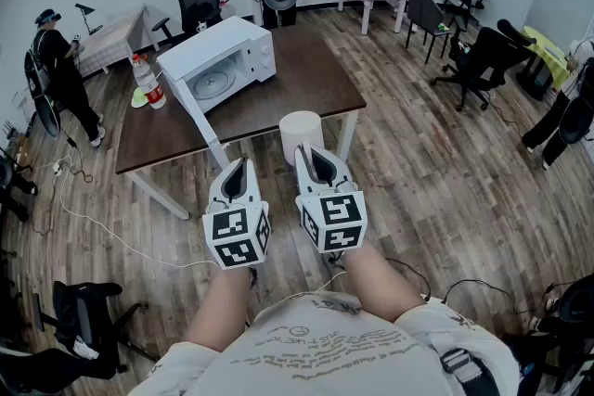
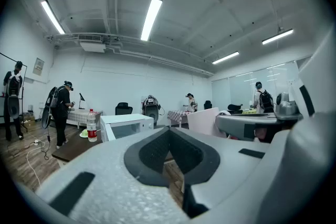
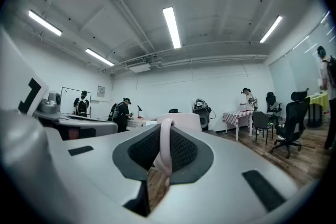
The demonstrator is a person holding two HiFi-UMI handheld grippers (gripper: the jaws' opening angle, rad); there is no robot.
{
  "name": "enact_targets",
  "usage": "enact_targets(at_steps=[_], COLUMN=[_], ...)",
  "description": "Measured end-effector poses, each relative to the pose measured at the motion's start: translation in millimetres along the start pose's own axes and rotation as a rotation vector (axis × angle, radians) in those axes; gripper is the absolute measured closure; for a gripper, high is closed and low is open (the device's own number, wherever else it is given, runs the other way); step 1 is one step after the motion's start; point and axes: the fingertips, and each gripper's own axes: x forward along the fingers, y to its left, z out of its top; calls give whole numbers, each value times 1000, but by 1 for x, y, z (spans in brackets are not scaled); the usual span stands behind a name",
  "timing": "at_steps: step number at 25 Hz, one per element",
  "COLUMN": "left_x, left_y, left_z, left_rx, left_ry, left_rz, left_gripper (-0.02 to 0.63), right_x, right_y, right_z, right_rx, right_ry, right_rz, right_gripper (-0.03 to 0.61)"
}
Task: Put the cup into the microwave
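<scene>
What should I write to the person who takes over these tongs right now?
Left tongs: shut, empty.
Right tongs: shut on the handle of the white cup, at the near edge of the table.
Microwave stands on the table, door open.
Done: cup gripped, door open.
Left to do: put the cup inside the microwave, release.

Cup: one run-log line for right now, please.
cup held by handle in right gripper, near table edge | left gripper shut, empty | microwave door open | cup not yet inside
</scene>
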Motion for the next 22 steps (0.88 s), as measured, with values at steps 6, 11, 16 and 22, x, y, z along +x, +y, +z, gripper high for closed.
enact_targets(at_steps=[6,11,16,22], left_x=[2,6,14,23], left_y=[-19,-35,-50,-68], left_z=[-1,-2,-4,-4], left_rx=[8,10,9,-14], left_ry=[7,11,12,6], left_rz=[-4,5,25,67], left_gripper=[600,600,600,600], right_x=[-8,-13,-15,-20], right_y=[-12,-26,-44,-63], right_z=[-1,2,1,1], right_rx=[2,23,22,4], right_ry=[-9,-30,-33,-25], right_rz=[3,19,39,93], right_gripper=[538,538,538,538])
